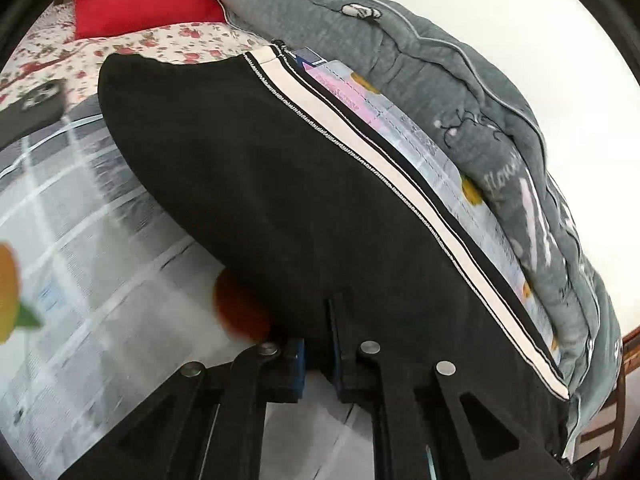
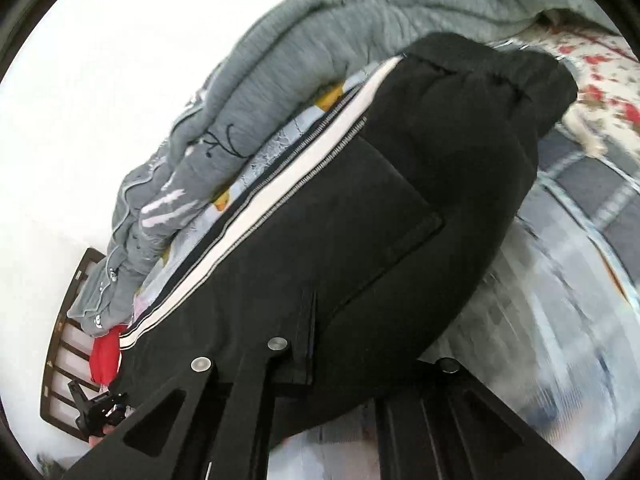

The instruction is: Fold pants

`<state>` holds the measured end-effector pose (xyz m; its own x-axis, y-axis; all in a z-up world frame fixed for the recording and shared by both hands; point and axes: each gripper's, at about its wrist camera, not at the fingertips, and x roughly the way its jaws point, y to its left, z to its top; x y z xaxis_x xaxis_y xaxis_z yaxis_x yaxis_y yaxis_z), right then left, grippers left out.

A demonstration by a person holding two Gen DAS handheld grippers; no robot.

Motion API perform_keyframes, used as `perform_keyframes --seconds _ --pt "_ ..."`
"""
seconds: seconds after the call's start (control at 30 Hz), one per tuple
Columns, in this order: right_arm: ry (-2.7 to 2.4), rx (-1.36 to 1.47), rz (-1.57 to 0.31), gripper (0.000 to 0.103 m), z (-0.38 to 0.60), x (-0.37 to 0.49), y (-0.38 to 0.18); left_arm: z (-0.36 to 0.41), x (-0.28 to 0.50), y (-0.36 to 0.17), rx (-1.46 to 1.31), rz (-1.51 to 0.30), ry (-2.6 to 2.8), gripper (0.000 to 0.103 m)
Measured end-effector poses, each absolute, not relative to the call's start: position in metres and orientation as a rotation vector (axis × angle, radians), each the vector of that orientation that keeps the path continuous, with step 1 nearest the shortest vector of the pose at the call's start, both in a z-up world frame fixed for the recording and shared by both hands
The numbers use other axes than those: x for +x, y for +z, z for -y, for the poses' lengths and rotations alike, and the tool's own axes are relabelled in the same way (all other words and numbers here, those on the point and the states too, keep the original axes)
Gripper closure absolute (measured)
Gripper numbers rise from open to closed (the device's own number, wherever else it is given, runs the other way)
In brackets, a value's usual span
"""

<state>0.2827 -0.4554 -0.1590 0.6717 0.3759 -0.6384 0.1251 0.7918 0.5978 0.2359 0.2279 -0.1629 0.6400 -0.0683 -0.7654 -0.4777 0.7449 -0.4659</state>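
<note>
Bed (image 1: 100,208) with a pale grid-check cover printed with orange fruit; white wall behind. Black track pants (image 1: 280,200) lie flat along the bed, the landmark for everything else. White side stripe (image 1: 360,156) with grey zigzag stitching runs the length of the pants on their far edge. Just beyond that stripe, a rolled grey quilt (image 1: 460,92) with cartoon embroidery lies alongside the pants, a strip of bed cover showing between the two. Past the far end of the pants in the left wrist view: red pillow (image 1: 140,0) on a red-flowered sheet (image 1: 168,40), and a dark phone (image 1: 36,108) lying off the pants' near corner. Left claw (image 1: 320,344) clenched on the near edge of the pants, black cloth pinched between the blue-padded fingers. Right wrist view: same pants (image 2: 360,220), seen from the other end, a sewn patch pocket (image 2: 360,204) facing up, bunched waistband or hem at the far end beside the flowered sheet (image 2: 600,80). Right claw (image 2: 312,368) likewise clenched on the pants' near edge, fabric lapping over the fingers. Brown slatted bed frame (image 2: 68,340) shows beyond the stripe side of the pants, low in that view. Background there motion-blurred.
</note>
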Motion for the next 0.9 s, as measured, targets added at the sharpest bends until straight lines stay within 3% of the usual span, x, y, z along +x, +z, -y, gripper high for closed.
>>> perform_keyframes --seconds 0.57,0.63,0.7,0.77,0.83,0.9 --pt "0.180 0.686 -0.810 0.096 0.512 0.110 -0.162 -0.198 0.069 -0.157 -0.661 -0.828 0.186 0.091" --pt "0.179 0.668 -0.818 0.093 0.515 0.098 -0.162 -0.196 0.061 -0.158 -0.644 -0.834 0.194 0.085" --pt "0.168 0.640 -0.816 0.084 0.520 0.085 -0.162 -0.196 0.053 -0.157 -0.620 -0.853 0.241 0.068" --pt "0.116 0.612 -0.789 0.077 0.531 0.069 -0.160 -0.198 0.045 -0.152 -0.569 -0.856 0.304 0.044" --pt "0.072 0.595 -0.766 0.060 0.547 0.056 -0.157 -0.201 0.035 -0.145 -0.533 -0.820 0.324 0.044" --pt "0.050 0.612 -0.744 0.059 0.560 0.054 -0.155 -0.204 0.031 -0.138 -0.525 -0.797 0.322 0.044"
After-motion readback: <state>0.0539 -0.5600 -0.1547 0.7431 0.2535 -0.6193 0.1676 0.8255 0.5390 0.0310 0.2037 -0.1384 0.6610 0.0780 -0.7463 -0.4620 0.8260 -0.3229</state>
